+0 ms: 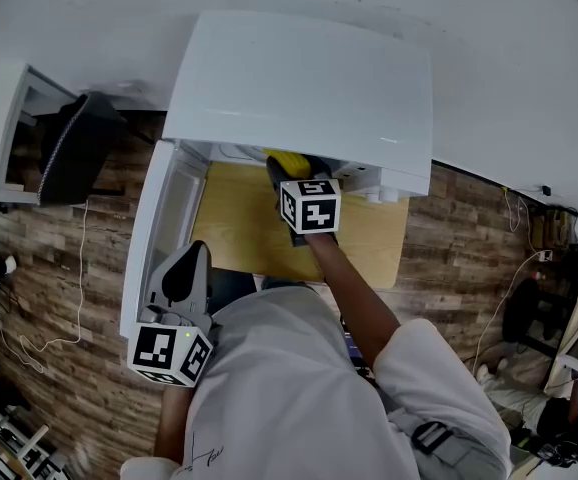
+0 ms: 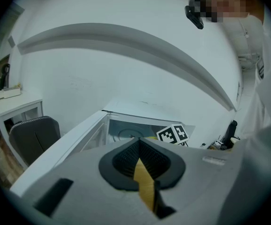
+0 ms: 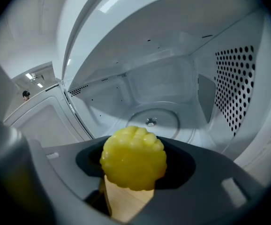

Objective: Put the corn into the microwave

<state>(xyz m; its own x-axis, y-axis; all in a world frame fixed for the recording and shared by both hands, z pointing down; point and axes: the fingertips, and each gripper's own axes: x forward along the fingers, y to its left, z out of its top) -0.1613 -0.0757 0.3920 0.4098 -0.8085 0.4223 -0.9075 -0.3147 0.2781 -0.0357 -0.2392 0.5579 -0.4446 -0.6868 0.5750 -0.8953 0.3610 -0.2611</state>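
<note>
You are in the middle of the putting-in step. Your right gripper (image 1: pixel 289 168) reaches to the mouth of the microwave (image 1: pixel 299 78), at the top middle of the head view. Its jaws are squeezed onto the corn (image 3: pixel 133 158), a short yellow piece whose end faces the camera. The corn is held up in the air, not set down yet.

In the right gripper view, the round glass plate (image 3: pixel 153 121) lies past the corn, in the middle of the frame, and it is bare. The door (image 1: pixel 164 228) stands wide open on the left side of the head view.

Your left gripper (image 1: pixel 191 268) sits low at the lower left of the head view, close by the door. Its jaws are pressed together with nothing in them.

Next, I think you need to push the corn farther in, bring it down onto the glass plate, and only then let go. If you let go too high, the round corn may roll.
</note>
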